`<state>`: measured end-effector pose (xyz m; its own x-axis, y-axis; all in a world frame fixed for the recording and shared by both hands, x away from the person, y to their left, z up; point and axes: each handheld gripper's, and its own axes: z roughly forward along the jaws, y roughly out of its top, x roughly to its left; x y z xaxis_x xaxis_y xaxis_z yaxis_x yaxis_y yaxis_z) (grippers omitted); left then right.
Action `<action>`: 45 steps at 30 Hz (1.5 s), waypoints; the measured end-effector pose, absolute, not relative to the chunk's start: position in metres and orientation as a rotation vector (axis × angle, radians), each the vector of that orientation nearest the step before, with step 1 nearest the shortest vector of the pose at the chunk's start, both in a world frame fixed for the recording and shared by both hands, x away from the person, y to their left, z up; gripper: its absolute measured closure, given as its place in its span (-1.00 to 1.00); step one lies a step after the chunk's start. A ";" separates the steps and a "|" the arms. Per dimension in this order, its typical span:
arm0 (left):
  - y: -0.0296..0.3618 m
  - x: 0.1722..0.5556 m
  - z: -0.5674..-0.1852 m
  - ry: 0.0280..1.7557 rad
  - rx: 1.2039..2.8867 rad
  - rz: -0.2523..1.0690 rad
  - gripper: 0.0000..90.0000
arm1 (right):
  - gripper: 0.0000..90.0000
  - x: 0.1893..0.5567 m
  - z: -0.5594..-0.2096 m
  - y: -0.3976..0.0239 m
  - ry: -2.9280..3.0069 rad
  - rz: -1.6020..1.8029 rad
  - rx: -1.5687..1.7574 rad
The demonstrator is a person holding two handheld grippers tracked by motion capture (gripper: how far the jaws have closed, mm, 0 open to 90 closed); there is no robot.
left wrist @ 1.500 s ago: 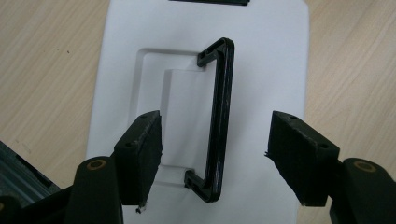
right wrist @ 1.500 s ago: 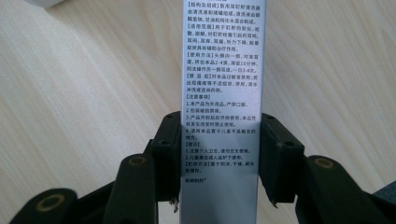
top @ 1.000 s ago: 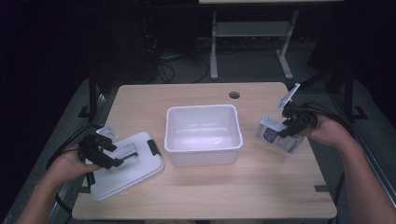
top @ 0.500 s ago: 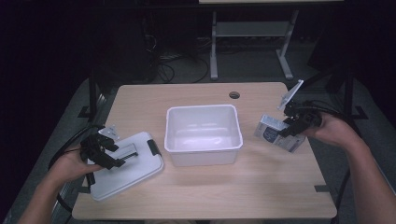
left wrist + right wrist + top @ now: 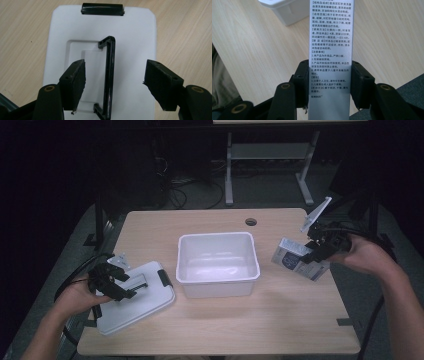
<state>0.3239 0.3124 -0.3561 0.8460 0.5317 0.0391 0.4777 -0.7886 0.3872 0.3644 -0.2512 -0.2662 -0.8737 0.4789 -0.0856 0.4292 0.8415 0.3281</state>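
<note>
Fingers of my right gripper clamp a printed box above the tabletop beside the white tub, while my left gripper (fingers spread) straddles the lid handle.

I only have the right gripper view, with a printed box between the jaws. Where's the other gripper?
Observer: The left gripper hangs over a white lid on the table, left of the tub.
Operator: Is it holding the lid?
Observer: No. Its jaws stand open, either side of the lid's black handle, not touching it.
Operator: Is my box off the table?
Observer: Yes. The right gripper holds the box in the air, right of the tub.
</note>
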 end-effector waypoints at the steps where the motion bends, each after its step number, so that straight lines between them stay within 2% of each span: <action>1: 0.312 0.324 -0.356 0.752 2.661 0.208 -0.27 | 0.23 0.364 -0.263 -0.250 2.854 0.454 0.705; 18: 0.313 0.323 -0.356 0.754 2.656 0.205 -0.29 | 0.23 0.360 -0.239 -0.226 2.877 0.468 0.622; 45: 0.316 0.322 -0.355 0.757 2.646 0.206 -0.30 | 0.23 0.361 -0.211 -0.157 2.926 0.444 0.414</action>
<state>0.3219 0.3156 -0.3553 0.8442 0.5349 0.0359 0.4793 -0.7830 0.3964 0.3608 -0.1573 -0.2113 -0.9501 0.2924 -0.1085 0.2470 0.9180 0.3104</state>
